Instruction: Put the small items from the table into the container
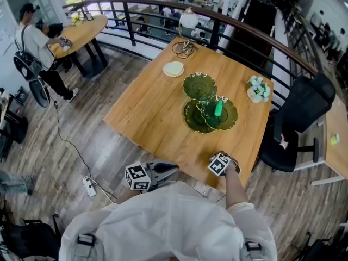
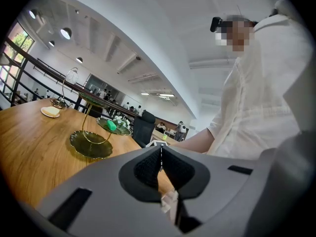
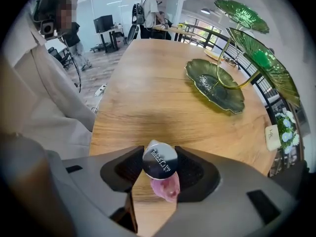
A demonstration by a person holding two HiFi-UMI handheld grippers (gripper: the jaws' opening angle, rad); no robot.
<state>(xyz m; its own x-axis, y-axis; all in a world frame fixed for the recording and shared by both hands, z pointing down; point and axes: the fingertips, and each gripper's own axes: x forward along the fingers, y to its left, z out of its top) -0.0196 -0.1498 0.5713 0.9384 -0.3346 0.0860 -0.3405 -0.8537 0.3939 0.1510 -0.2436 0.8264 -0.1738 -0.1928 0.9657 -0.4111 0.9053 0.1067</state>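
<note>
1. Location: the small pink bottle sits between the fingers of the right gripper, at their tips. Its silver cap faces back up along the fingers and its pink body points away towards the surface. Whether its base rests on the surface cannot be confirmed.
2. Right fingers: set at a middling width, with one pad against each side of the cap. Judged a grip on the cap rather than on the body.
3. Left gripper: fingers closed together with nothing between them, held level and well off to the side of the work.
4. Handling, by judgement: light, rigid and probably glass or hard plastic, so it could crack if dropped. The polished round cap is likely slippery and may roll or pivot between flat pads.
5. Hold point, by judgement: the cap's straight sides are workable. Seating the pads lower, on the shoulder or the body, would resist swinging better.
6. Destination: the tiered leaf tray stands well beyond the right fingertips, and a green item lies on one dish.
</note>
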